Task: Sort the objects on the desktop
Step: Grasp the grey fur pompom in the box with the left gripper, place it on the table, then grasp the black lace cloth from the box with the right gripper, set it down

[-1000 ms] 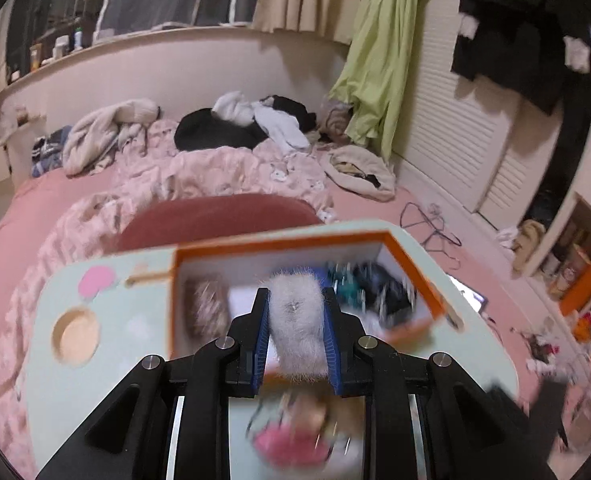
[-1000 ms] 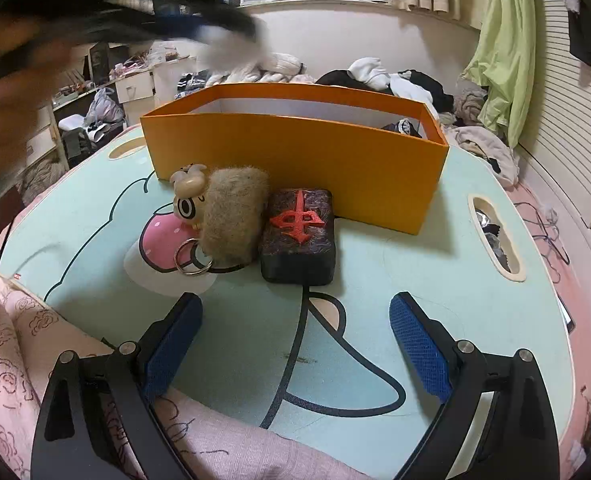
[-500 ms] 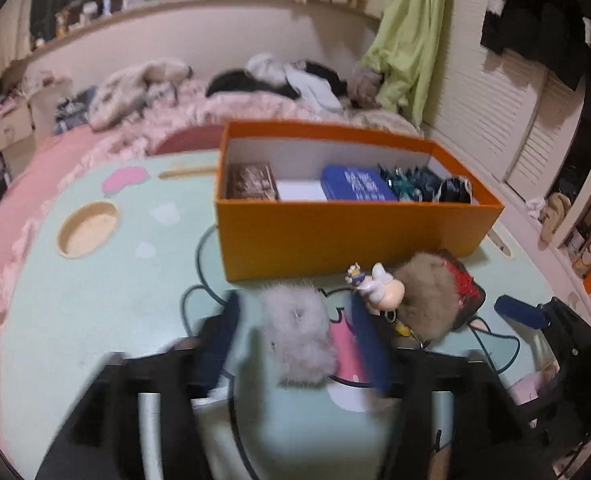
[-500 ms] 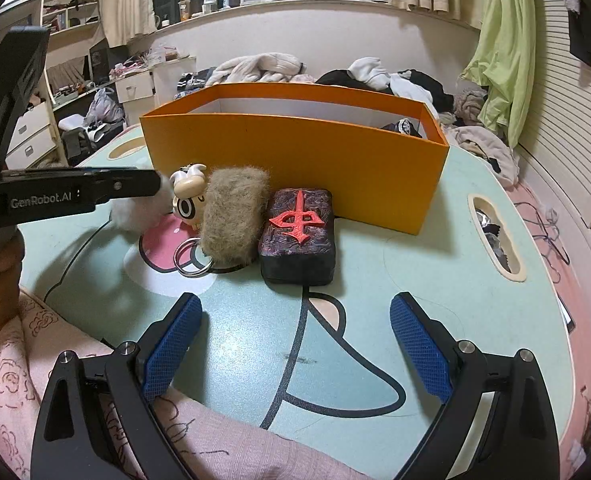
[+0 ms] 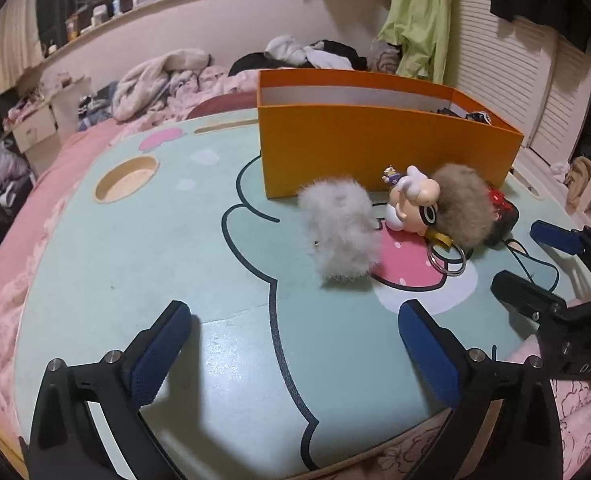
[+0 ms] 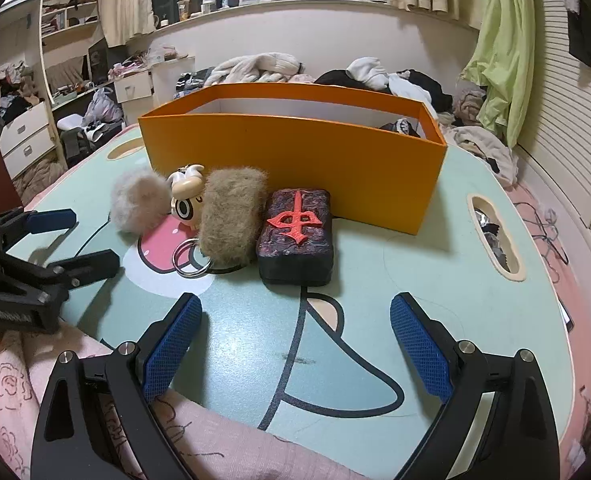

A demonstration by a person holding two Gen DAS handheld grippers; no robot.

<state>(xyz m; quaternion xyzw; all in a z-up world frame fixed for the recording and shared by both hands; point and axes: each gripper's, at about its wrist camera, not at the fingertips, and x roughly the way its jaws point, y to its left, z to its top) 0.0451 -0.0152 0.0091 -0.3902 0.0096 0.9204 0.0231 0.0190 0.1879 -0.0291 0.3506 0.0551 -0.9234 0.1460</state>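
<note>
A grey fluffy pouch lies on the mint table in front of the orange box; it also shows in the right wrist view. Beside it are a toy keychain with a brown furry body and a dark block with a red character. My left gripper is open and empty, drawn back from the grey pouch. My right gripper is open and empty, just short of the dark block. The orange box stands behind the objects.
The mint table has a round cup recess at the left and a slot at the right. A bed with clothes lies behind. The right gripper's body shows at the left view's right edge.
My left gripper carried the grey pouch down from over the box, let it go on the table and pulled back open. The right gripper has not moved.
</note>
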